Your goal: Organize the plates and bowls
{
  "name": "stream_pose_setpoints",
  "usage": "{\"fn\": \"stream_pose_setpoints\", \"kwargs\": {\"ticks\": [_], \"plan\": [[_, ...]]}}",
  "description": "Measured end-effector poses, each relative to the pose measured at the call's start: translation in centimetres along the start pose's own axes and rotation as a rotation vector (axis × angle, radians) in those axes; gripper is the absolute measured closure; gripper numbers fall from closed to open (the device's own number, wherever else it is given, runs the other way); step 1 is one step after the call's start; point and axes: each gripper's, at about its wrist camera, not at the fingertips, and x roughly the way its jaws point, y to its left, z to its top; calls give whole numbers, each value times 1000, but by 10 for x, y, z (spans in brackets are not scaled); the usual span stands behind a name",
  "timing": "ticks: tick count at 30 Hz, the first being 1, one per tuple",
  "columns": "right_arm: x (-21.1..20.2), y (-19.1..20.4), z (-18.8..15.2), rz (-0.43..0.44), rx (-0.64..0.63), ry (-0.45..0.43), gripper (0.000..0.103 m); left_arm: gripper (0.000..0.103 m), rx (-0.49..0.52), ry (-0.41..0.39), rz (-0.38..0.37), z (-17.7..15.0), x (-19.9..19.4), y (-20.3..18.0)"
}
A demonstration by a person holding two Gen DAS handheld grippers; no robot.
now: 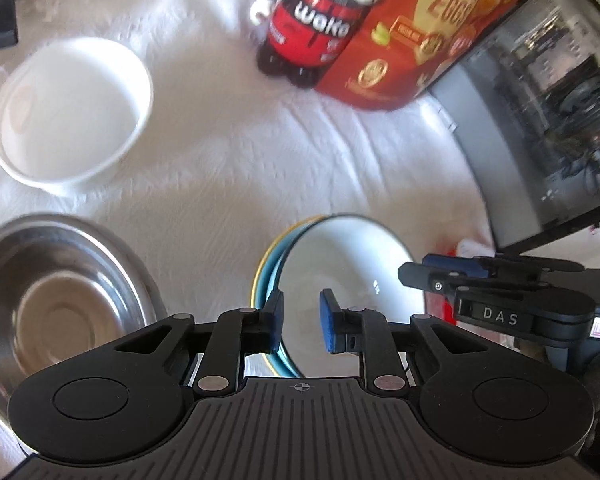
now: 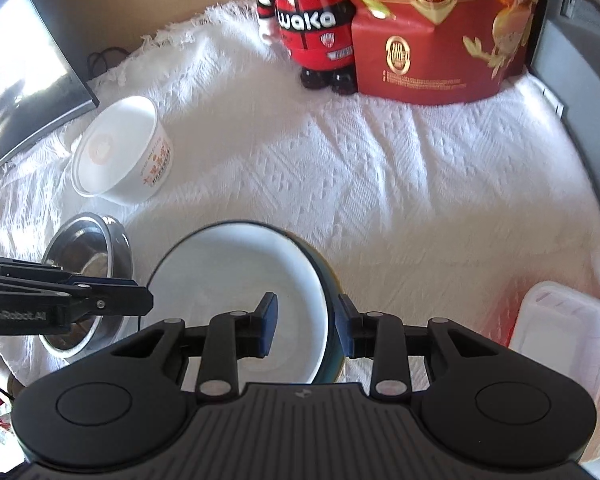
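Left wrist view looks down on a white cloth point(image 1: 260, 184) spread over the worktop, where the left tongs point(image 1: 301, 318) stand nearly closed astride the near left rim of a white bowl point(image 1: 352, 256) with a dark edge. One blue pad sits outside the wall and the other inside, with the rim between them; whether both pads press the wall is not clear. Under that bowl sit a blue dish point(image 1: 274, 276) and a yellow-edged one, so the three are nested.

In the right wrist view the right tongs point(image 2: 306, 326) straddle the opposite rim of the same bowl point(image 2: 236, 280), narrowly set, one pad inside and one against the dark outer wall, and this looks like a firm pinch.

A steel bowl point(image 1: 56, 304) stands just to the left of the stack, and a white paper bowl point(image 1: 70, 116) lies farther back. A toy figure point(image 1: 320, 20) and a red carton point(image 1: 420, 28) stand at the far edge.

Both tongs appear to be raising the stack together. Next it needs to travel level to its resting spot, with both sides kept even so the nested dishes do not slip apart.
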Motion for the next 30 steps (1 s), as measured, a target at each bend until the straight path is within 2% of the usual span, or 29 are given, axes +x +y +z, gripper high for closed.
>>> {"fn": "stream_pose_setpoints", "kwargs": {"ticks": [5, 10, 14, 16, 19, 22, 27, 30], "plan": [[-18, 9, 10, -23, -37, -61, 69, 82, -37, -79, -8, 6, -24, 16], [-31, 24, 32, -19, -68, -140, 65, 82, -161, -183, 22, 12, -53, 59], [-33, 47, 53, 20, -94, -188, 58, 82, -289, -299, 90, 12, -77, 102], [-28, 63, 62, 38, -115, -205, 50, 82, -344, -354, 120, 13, -87, 123], [-18, 85, 76, 45, -154, -208, 47, 82, -396, -423, 180, 19, -97, 149], [-3, 103, 88, 64, -176, -191, 42, 82, -415, -430, 263, 29, -95, 164], [23, 136, 107, 92, -258, -145, 41, 82, -424, -383, 258, 50, -71, 180], [46, 148, 117, 95, -265, -105, 41, 81, -435, -352, 257, 59, -54, 184]]}}
